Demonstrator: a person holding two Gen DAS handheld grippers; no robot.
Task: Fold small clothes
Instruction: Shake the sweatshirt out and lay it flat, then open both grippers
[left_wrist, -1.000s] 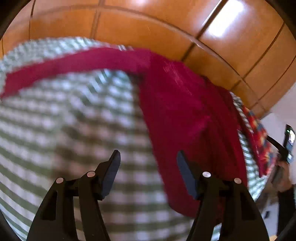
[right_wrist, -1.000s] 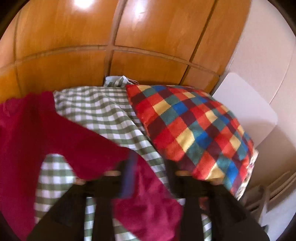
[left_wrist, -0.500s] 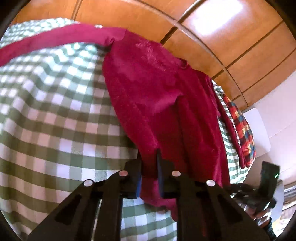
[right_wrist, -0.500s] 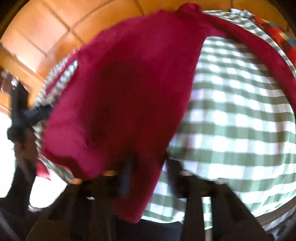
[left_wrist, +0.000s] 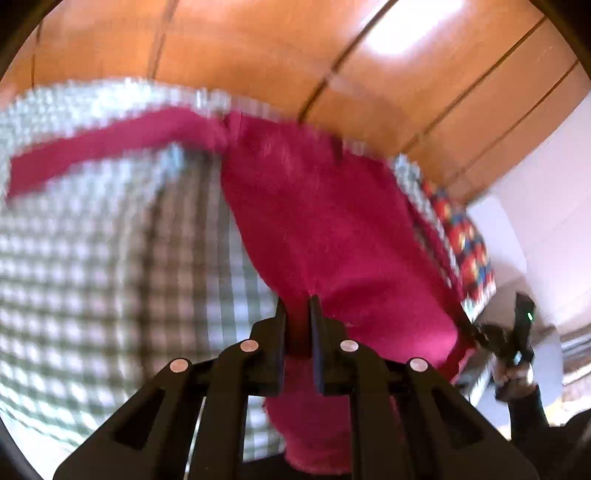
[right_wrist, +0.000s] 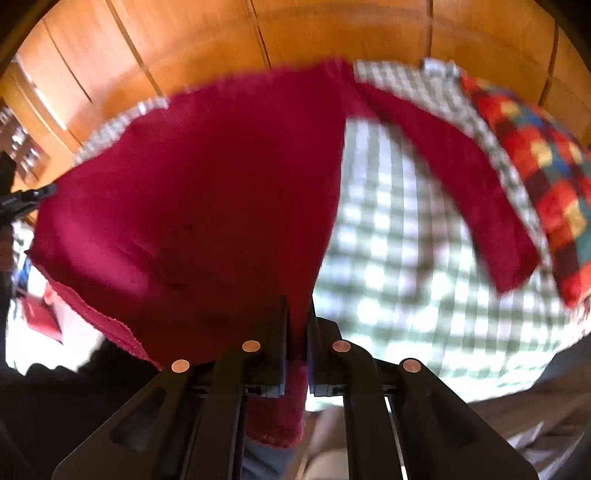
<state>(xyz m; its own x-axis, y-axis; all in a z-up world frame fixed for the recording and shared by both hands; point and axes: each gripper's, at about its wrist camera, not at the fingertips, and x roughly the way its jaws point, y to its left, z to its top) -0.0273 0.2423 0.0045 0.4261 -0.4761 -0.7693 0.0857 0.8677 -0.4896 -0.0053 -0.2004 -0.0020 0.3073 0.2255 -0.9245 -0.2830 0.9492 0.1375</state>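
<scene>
left gripper (left_wrist: 297, 301): jaws were pressed together on the near hem of the red garment (left_wrist: 325, 236); a second earlier they had stood wide apart above the cloth with nothing between them.
right gripper (right_wrist: 297, 301): jaws were pinched on another part of the same hem (right_wrist: 295, 369), as half a second before; a tail of fabric hung below them.
red garment: it spread forward from both sets of jaws over the checked bedspread (left_wrist: 92, 258), one sleeve (left_wrist: 110, 147) trailing far left of the left jaws, the other sleeve (right_wrist: 461, 177) running ahead-right of the right jaws.
change in view: the patchwork pillow (right_wrist: 546, 166), dead ahead of the right jaws a second earlier, sat far to their right.
containers: none could be seen.
backdrop: wooden panels (left_wrist: 295, 55) rose beyond the bed.
</scene>
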